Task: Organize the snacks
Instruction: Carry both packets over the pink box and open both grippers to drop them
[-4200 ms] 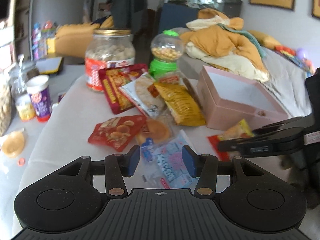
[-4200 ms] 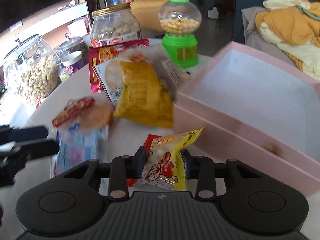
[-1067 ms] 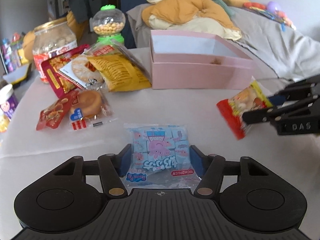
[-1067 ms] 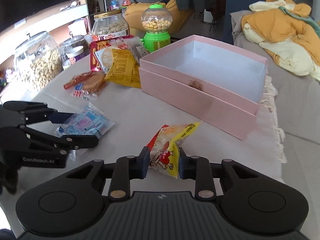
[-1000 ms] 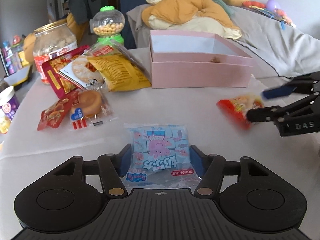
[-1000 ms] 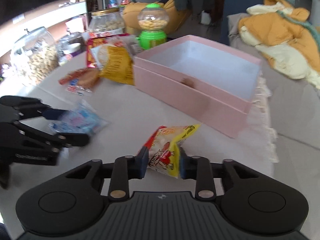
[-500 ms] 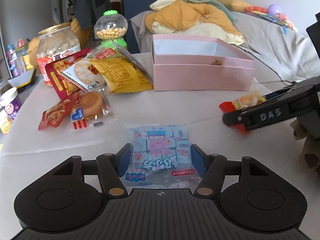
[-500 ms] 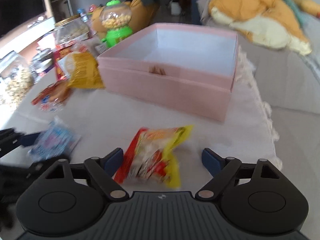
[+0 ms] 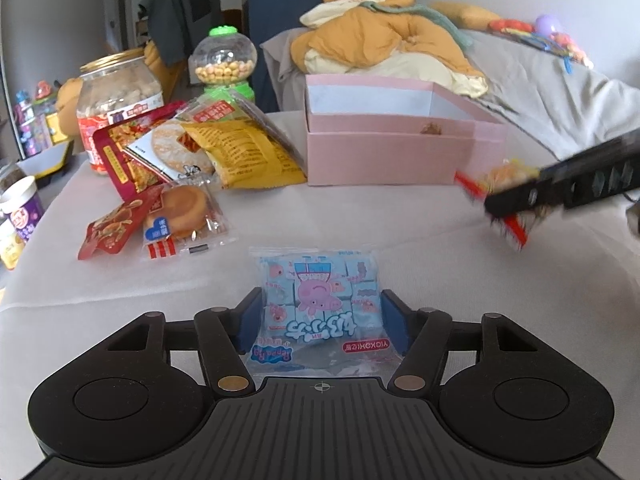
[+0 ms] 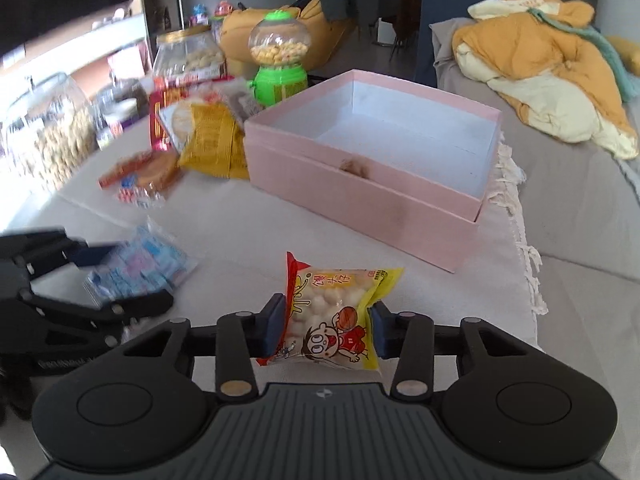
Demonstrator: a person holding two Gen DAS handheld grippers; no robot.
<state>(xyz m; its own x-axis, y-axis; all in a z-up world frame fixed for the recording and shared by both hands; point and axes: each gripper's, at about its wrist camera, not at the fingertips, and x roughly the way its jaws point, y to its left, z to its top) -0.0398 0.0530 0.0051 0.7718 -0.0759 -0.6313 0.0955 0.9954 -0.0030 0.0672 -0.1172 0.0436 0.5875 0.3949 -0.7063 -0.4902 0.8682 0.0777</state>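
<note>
While your left gripper [image 9: 322,318] clamps the blue packet [image 9: 318,300] from both sides, that packet sits in front of the pink box [image 9: 384,160], toward you. Left of the box lies the snack pile [image 9: 200,148]; at the box's right corner your right gripper [image 9: 560,186] shows blurred.

From the right wrist, your right gripper [image 10: 326,330] has just been closing, and its pads now press the yellow packet [image 10: 334,316], in front of the box [image 10: 360,196]. The blue packet [image 10: 140,268] is off to the box's left.
</note>
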